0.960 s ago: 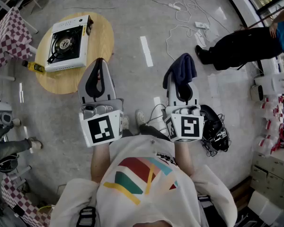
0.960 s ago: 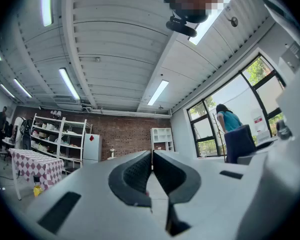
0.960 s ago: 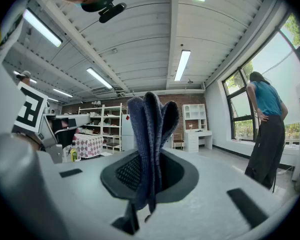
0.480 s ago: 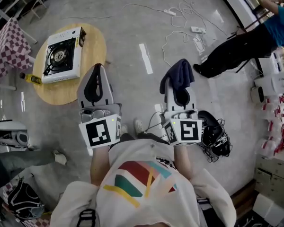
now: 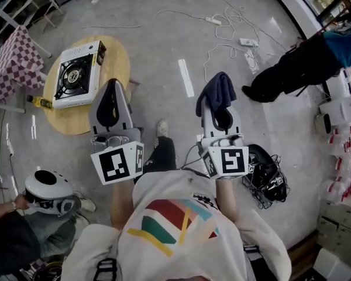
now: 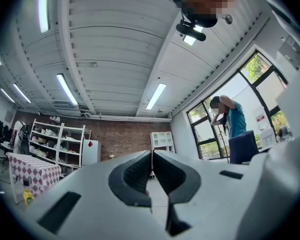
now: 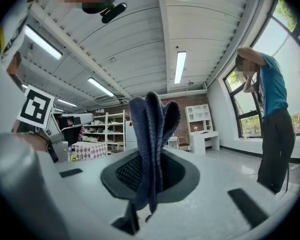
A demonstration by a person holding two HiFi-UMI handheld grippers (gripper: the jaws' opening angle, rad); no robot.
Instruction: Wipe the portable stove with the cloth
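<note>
The white portable stove (image 5: 75, 74) with a black burner sits on a round wooden table (image 5: 114, 66) at the upper left of the head view. My right gripper (image 5: 215, 97) is shut on a dark blue cloth (image 5: 217, 91), which sticks up between the jaws (image 7: 151, 134) in the right gripper view. My left gripper (image 5: 110, 89) is shut with nothing in it; its jaws meet at the tips (image 6: 151, 156). Both grippers are held over the floor, away from the table.
A yellow bottle (image 5: 40, 102) lies at the table's left edge. A checkered-cloth table (image 5: 9, 69) stands far left. Cables and a power strip (image 5: 247, 42) lie on the floor. A person in blue (image 5: 307, 57) stands at right. A white helmet (image 5: 47, 189) and a black one (image 5: 266, 177) are nearby.
The view has shifted: the table and stove sit slightly farther left and lower. The grippers stay shut, the cloth held. A person with a white helmet has come in at lower left.
</note>
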